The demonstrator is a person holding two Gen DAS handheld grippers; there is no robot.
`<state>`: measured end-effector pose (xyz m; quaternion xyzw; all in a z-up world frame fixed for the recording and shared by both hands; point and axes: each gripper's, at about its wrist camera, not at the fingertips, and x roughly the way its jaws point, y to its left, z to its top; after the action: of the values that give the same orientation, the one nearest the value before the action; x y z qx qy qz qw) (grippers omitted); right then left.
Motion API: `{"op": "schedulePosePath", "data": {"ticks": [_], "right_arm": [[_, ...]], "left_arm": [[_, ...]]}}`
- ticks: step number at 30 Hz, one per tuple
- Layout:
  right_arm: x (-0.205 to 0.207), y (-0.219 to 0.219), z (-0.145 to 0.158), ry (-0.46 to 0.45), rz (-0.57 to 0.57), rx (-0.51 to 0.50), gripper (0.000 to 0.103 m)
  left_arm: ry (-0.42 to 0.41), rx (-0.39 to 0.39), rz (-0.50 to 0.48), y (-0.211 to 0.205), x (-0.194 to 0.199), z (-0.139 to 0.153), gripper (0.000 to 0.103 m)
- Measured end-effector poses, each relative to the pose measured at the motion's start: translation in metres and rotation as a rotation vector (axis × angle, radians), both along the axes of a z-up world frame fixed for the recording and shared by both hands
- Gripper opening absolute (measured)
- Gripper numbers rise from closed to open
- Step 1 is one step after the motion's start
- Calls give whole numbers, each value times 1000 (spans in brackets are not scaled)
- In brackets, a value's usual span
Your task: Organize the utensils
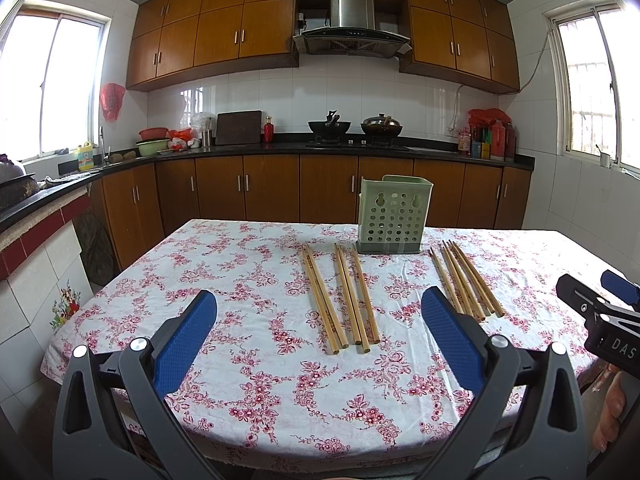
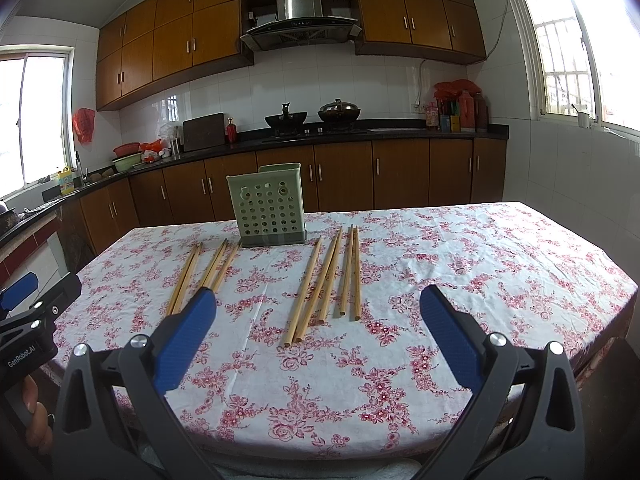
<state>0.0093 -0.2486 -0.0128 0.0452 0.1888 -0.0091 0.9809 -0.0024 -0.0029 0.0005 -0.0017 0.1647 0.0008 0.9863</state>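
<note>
Near the surface's [image 1: 248, 364] far edge stands the empty green perforated holder [image 1: 390, 216], wooden chopsticks [image 1: 352, 300] lying loose before it, while both the left claw [image 1: 320, 340] and right claw [image 2: 318, 338] hover spread, so a first pick seemingly awaits.

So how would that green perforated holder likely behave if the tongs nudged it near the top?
The green holder looks like thin, hole-riddled plastic and no utensils show above its rim, so probably light. It stands tall on a small darker base, so a high push might tip it; on the tablecloth it may drag rather than slide.
</note>
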Motion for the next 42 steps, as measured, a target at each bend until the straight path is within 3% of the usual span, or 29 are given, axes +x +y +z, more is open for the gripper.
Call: {"op": "schedulePosePath", "data": {"ticks": [28,31,36,39,42], "right_arm": [[9,0,-3,25,-7,1,99],[24,-6,-8,78,-24,17,99],[69,-32,-17,195,-85,75,99],[105,-45,-21,268,-101,86,91],[138,-51,-27,331,-105,78,72]], "left_arm": [[28,-4,3,3,5,-6,101],[65,-14,19,5,14,-11,101],[203,-45,100,24,55,-19,101],[281,-76,119,39,81,-25,101],[347,-102,112,51,103,-31,101]]}}
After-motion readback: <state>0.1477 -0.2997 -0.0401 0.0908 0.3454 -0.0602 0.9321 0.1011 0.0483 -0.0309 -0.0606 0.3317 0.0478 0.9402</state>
